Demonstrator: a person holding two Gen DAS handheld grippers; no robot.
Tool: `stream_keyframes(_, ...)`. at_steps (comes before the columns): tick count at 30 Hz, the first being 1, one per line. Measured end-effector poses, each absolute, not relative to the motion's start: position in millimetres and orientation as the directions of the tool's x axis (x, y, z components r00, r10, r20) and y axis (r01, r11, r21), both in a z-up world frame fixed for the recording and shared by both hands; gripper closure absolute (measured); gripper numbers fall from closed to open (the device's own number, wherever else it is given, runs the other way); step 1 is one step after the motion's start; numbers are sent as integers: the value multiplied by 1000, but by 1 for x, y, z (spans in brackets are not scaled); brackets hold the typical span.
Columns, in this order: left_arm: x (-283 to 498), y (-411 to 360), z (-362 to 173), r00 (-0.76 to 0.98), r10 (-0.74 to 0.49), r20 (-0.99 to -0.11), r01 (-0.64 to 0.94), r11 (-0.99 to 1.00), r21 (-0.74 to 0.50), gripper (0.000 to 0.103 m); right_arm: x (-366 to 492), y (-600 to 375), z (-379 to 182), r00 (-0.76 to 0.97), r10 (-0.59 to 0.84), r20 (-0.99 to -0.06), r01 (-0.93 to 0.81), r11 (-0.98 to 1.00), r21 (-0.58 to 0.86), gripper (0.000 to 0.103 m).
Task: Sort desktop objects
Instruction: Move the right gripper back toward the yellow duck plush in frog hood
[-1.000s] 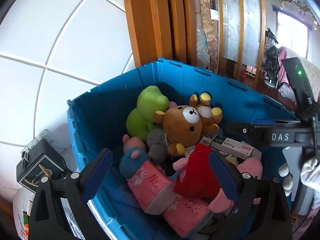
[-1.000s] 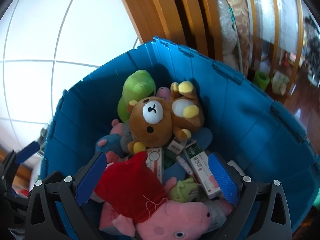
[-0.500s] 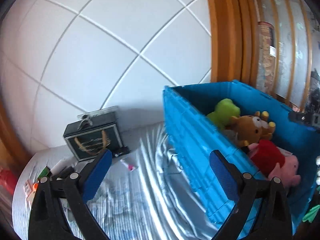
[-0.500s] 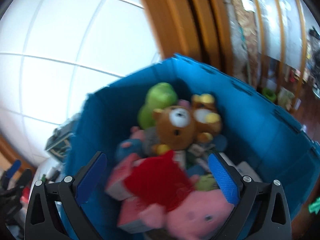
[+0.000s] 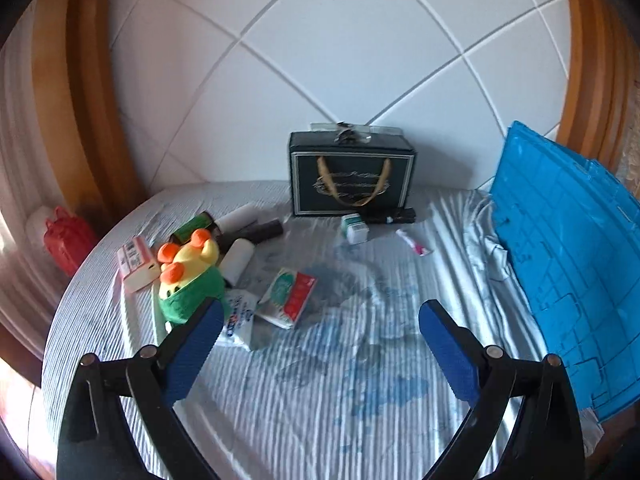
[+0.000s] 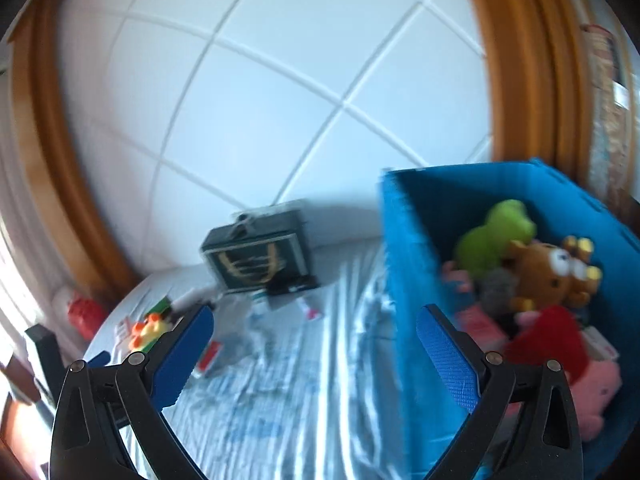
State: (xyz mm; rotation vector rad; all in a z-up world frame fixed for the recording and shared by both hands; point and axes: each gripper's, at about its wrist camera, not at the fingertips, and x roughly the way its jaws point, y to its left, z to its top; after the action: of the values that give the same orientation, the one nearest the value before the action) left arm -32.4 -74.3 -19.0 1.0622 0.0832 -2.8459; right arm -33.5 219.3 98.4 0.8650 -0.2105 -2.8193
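Only the right view shows plush toys [image 6: 536, 276] — inside the bin [image 6: 404, 240].

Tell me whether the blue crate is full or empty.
Partly full. In the right wrist view the blue crate holds plush toys: a green one, a brown bear, a pink one. Its upper walls remain bare.

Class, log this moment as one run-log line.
left gripper: open, empty | right gripper: open, empty | bin: toys inside | table: items remain
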Motion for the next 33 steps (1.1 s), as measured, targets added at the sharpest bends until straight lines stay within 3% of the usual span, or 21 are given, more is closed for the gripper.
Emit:
stream_keyframes(10, -46, -187, -90, -632, -132, -764, 296, -952, -80, 4, -86, 44, 7, -652, -376, -658, 384, -913, 141, 0)
stream_keyframes(18, -99, -223, -145, -559, -117, -821, 371, -920, -122, 4, -145, -19, -64, -530, -384, -756, 427, -891, 154, 0)
stream_keyframes(26, -176, -249, -204, -435, -212, -875, 485, -874, -29, 4, -218, -42, -112, -464, -344, -816, 446, -887, 120, 0)
stream_keyframes(27, -178, -256, -211, -412, -237, -880, 503, -864, -2, 4, -226, -48, -118, -452, -343, -824, 452, -884, 120, 0)
stream_keyframes(30, -163, -281, -222, -448, -187, -874, 498, -864, -71, 1, -239, -68, -130, -413, -341, -844, 484, -868, 113, 0)
stream_keyframes(33, -147, -298, -223, -442, -242, -864, 477, -879, 2, 0, -245, -92, -137, -390, -347, -853, 519, -848, 107, 0)
